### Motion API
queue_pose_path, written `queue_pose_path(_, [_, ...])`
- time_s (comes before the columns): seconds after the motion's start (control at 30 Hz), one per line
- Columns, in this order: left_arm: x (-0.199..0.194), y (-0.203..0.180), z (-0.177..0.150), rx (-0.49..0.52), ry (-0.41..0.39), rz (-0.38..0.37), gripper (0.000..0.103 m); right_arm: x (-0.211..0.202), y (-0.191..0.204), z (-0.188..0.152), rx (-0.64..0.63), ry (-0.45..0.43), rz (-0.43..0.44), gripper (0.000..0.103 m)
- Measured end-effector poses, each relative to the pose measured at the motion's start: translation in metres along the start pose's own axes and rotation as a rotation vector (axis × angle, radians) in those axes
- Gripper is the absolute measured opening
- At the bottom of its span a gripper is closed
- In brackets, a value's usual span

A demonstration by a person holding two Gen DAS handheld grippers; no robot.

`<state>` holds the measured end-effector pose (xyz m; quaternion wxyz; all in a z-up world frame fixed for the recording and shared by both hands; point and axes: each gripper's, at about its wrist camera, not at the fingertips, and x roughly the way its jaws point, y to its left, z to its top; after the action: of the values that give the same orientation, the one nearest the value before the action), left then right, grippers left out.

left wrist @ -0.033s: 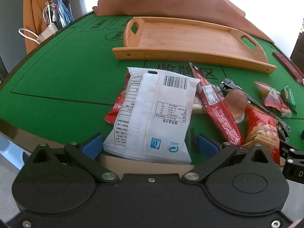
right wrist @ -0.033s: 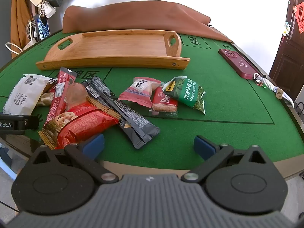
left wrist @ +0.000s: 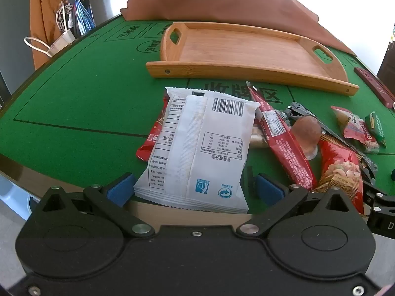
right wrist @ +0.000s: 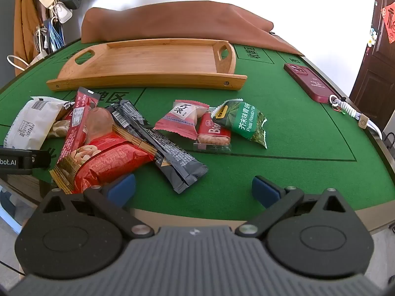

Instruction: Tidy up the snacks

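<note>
A white snack bag (left wrist: 200, 148) lies on the green table with its near end between the open fingers of my left gripper (left wrist: 192, 190); it also shows in the right wrist view (right wrist: 32, 123). Beside it lie a long red bar (left wrist: 281, 138), a brown jelly cup (left wrist: 307, 133) and a red nut pack (left wrist: 342, 170). My right gripper (right wrist: 193, 187) is open and empty at the table's near edge. Ahead of it lie the red nut pack (right wrist: 111, 160), a black bar pack (right wrist: 163, 145), a pink candy pack (right wrist: 185, 118), a red biscuit pack (right wrist: 213, 133) and a green wasabi pea pack (right wrist: 243, 120). The wooden tray (left wrist: 246, 71) (right wrist: 148, 79) stands empty behind.
A dark red phone (right wrist: 311, 83) with a lanyard lies at the right of the table. A brown cloth (right wrist: 182, 22) is bunched behind the tray. Bags and cables (left wrist: 71, 22) hang at the far left. The left gripper's body (right wrist: 19, 160) shows at the right view's left edge.
</note>
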<state>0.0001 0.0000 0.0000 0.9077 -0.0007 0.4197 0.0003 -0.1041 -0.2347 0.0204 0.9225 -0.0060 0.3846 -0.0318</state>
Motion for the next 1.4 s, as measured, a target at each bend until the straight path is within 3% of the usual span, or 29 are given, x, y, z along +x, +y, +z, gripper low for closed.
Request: queue_pose_path(1.4, [0.0019, 0.0008, 0.001, 0.002, 0.0, 0.0, 0.103, -0.0006, -0.0003, -0.001, -0.002, -0.006, -0.001, 0.103])
